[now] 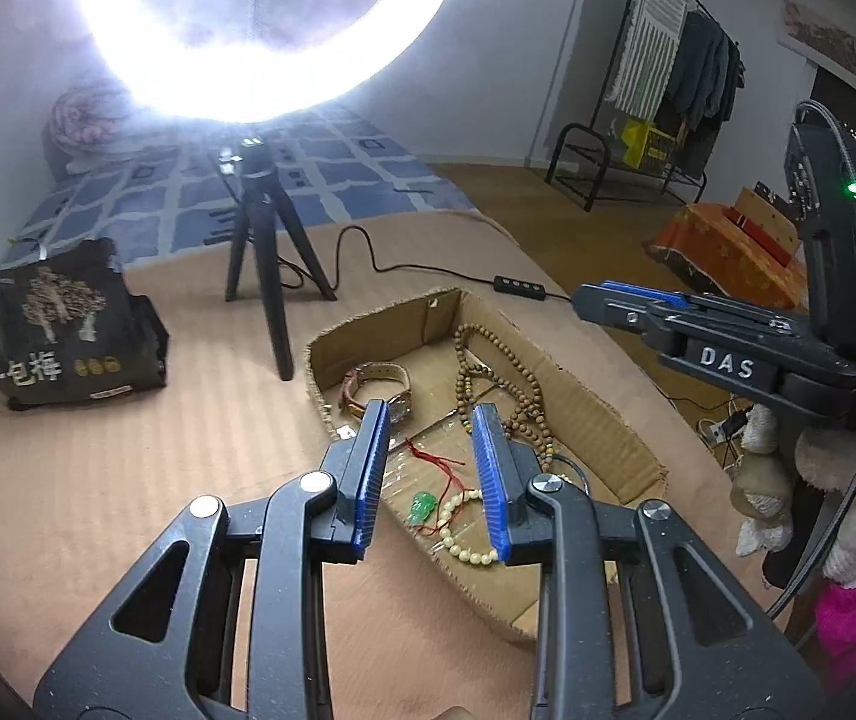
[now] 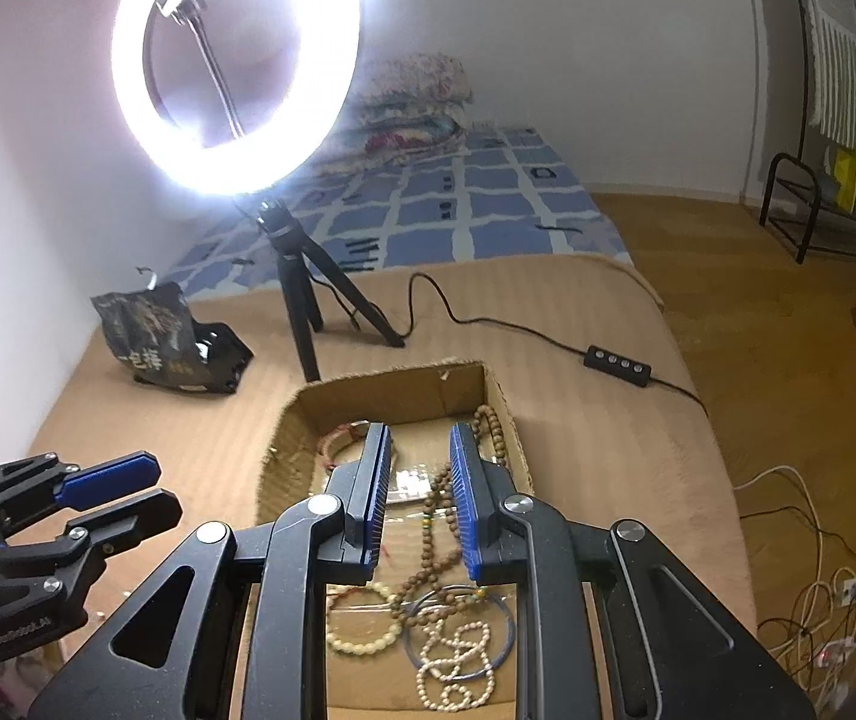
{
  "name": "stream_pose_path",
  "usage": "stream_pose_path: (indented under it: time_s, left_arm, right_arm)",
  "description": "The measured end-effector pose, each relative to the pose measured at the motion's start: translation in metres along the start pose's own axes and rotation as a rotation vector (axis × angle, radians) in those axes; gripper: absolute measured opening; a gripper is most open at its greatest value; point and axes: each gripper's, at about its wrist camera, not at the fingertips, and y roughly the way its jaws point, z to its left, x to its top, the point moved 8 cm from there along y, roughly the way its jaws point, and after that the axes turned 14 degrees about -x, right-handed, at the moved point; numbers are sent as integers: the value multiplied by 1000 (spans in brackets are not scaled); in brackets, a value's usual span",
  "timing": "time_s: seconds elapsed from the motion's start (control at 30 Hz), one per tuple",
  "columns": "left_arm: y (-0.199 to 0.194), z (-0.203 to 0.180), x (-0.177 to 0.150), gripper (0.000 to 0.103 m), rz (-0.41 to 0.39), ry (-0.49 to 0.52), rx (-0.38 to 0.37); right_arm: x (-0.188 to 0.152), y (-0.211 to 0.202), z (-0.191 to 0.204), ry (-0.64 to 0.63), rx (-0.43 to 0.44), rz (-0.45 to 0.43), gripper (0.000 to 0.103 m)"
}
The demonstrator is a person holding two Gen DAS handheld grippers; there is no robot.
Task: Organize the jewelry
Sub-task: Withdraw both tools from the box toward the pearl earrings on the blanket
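Both grippers up over the cardboard box (image 1: 589,414) on the tan blanket (image 1: 128,450), pointing down into it. Left gripper (image 1: 430,468): jaws set narrow w/ a clear gap, nothing between the blue pads, nothing held. Right gripper (image 2: 422,492): also a narrow gap, pads apart, empty; the beads seen through the gap lie down in the box, not pinched. Jewelry's all in the box: a watch w/ tan strap (image 1: 377,381) toward the far left corner, long brown bead strand (image 1: 490,372) running along the right side, green pendant (image 1: 422,507) on a red cord (image 1: 433,462) near the middle, cream bead bracelet (image 1: 463,531) just beside the pendant. Right wrist view adds a white bead strand (image 2: 457,660) coiled at the near end, a blue ring-shaped cord (image 2: 508,630) touching it, and a thin reddish bracelet (image 2: 338,441) at the far left. Beyond the box: ring light (image 2: 236,66) blazing on a small black tripod (image 2: 302,306), its cable and inline switch (image 2: 618,365) trailing right, and a dark snack bag (image 1: 62,330) well off to the left. Can't tell if the strands are tangled together or just overlapping.
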Motion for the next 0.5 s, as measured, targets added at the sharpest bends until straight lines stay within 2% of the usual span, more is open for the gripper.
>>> stream_pose_path:
  time_s: [0.27, 0.33, 0.4, 0.5]
  left_arm:
    - [-62, 11, -10, 28, -41, -18, 34]
    - [-81, 16, -16, 28, -48, -24, 42]
    - [-97, 22, -23, 28, -55, -26, 57]
    - [-128, 38, -38, 28, -65, -41, 82]
  right_arm:
    - [-3, -45, 14, 30, 55, -28, 20]
    - [-7, -57, 21, 26, 64, -40, 31]
    - [-11, -69, 29, 25, 80, -53, 37]
    - [-18, -82, 43, 8, 110, -57, 37]
